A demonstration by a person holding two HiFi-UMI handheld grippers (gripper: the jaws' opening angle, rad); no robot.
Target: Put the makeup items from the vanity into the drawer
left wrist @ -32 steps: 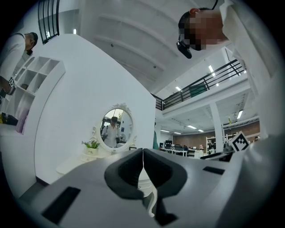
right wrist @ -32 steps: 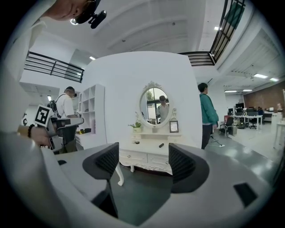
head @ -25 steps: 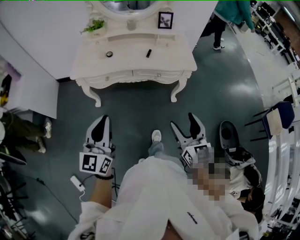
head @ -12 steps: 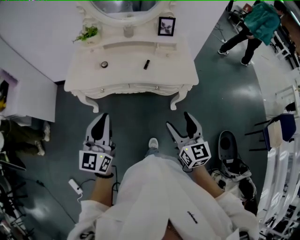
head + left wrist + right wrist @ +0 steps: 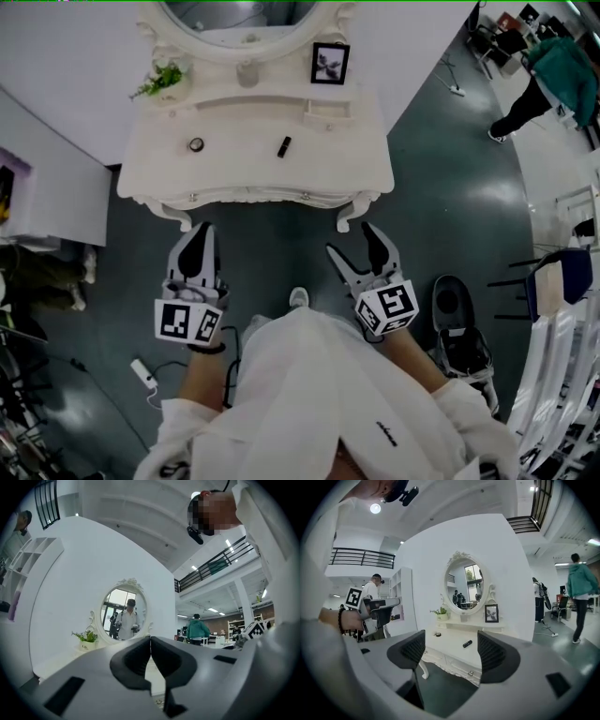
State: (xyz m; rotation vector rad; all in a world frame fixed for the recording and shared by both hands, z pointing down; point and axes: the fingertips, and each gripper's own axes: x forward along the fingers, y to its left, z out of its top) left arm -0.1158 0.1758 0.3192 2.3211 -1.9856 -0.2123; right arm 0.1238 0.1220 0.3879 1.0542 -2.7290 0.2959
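The left hand-held gripper (image 5: 199, 231) is pressed together and empty, while the right hand-held gripper (image 5: 352, 240) gapes wide and empty, both held low before the table (image 5: 234, 173). Its drawer (image 5: 248, 195) is closed. On its glossy white top lie 2 items, a round pot (image 5: 195, 144) and a black tube (image 5: 283, 146), apart.

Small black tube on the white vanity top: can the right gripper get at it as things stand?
Probably yes, with a forward reach. The right gripper is open and empty, short of the front edge of the white vanity; the small black tube lies on bare top, nothing standing between.
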